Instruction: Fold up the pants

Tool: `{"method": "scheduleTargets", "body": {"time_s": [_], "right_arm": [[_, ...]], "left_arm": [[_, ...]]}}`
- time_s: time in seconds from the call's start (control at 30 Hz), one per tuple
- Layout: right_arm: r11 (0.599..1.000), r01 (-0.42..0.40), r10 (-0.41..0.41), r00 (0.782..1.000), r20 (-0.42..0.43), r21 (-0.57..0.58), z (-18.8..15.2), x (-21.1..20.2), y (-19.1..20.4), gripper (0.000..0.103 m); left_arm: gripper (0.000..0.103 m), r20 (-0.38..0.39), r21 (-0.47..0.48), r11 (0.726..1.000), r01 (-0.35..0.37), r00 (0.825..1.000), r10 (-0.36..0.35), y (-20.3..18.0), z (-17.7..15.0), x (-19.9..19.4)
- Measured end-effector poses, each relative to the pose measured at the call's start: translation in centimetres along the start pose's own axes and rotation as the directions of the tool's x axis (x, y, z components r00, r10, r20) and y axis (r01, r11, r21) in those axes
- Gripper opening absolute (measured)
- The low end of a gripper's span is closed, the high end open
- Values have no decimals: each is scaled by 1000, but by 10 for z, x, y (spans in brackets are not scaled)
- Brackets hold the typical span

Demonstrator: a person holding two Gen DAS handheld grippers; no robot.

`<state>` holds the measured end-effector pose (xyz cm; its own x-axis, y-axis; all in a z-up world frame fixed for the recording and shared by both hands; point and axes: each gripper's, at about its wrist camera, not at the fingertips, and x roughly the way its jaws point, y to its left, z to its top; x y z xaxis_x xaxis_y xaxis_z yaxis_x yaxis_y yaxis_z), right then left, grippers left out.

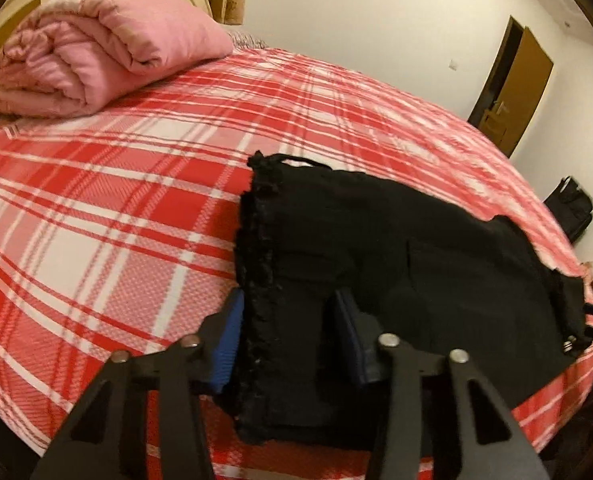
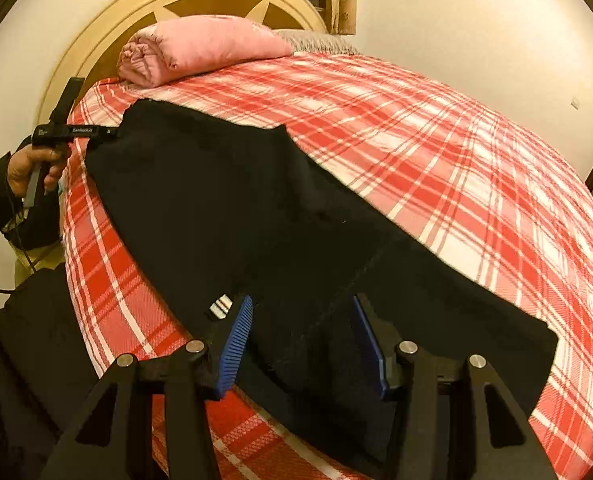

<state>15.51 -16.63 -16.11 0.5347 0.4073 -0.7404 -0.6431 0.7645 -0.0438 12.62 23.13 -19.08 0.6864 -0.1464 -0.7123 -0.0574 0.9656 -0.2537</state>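
The black pants [image 2: 232, 216] lie flat along the near edge of the bed [image 2: 436, 152], soft and matte on a red plaid cover. The left hand-held gripper [image 1: 284, 340] straddles the gathered waistband, jaws wide. The right hand-held gripper [image 2: 300, 336] straddles the other end, also wide, probably ready to pinch and fold.

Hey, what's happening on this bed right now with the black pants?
A person is folding black pants laid along the near edge of a bed with a red plaid cover, using a handheld gripper in each hand. The left gripper straddles the gathered waistband end, its blue fingers spread with fabric between them. The right gripper is open over the other end. Neither has visibly clamped yet. A rolled pink blanket sits by the headboard.
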Motion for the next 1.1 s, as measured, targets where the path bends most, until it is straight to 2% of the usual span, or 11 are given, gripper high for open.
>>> {"method": "scheduleTargets", "body": {"time_s": [0.03,0.1,0.2,0.43,0.57,0.7,0.83,0.9,1.03,1.1], "right_arm": [[1000,4,-4,1000,4,2,1,-1,-1,52],[1000,9,-9,1000,13,7,2,-4,-4,52],[1000,9,-9,1000,27,13,1,-8,-6,52],[1000,15,-16,999,49,26,-2,-15,-11,52],[999,23,-26,997,74,40,-2,-22,-17,52],[998,46,-51,995,83,53,-2,-29,-24,52],[992,67,-77,993,94,105,-4,-37,-38,52],[987,75,-90,990,105,144,-8,-41,-47,52],[977,74,-98,988,115,202,-18,-46,-59,52],[970,87,-115,987,113,228,-24,-49,-67,53]], "left_arm": [[39,-1,-18,1000,20,1000,-20,3,0,-1],[26,8,-32,998,46,999,-45,4,1,-5],[18,28,-39,997,73,997,-72,2,4,-16],[13,61,-38,992,121,991,-119,-10,17,-42],[10,79,-56,983,173,983,-168,-20,27,-56],[7,117,15,969,246,962,-246,-59,39,-79],[6,118,107,943,316,938,-327,-106,50,-92],[5,98,137,918,371,918,-385,-133,53,-93],[4,54,169,882,439,890,-453,-180,56,-89],[4,23,188,852,488,866,-500,-208,59,-85]]}}
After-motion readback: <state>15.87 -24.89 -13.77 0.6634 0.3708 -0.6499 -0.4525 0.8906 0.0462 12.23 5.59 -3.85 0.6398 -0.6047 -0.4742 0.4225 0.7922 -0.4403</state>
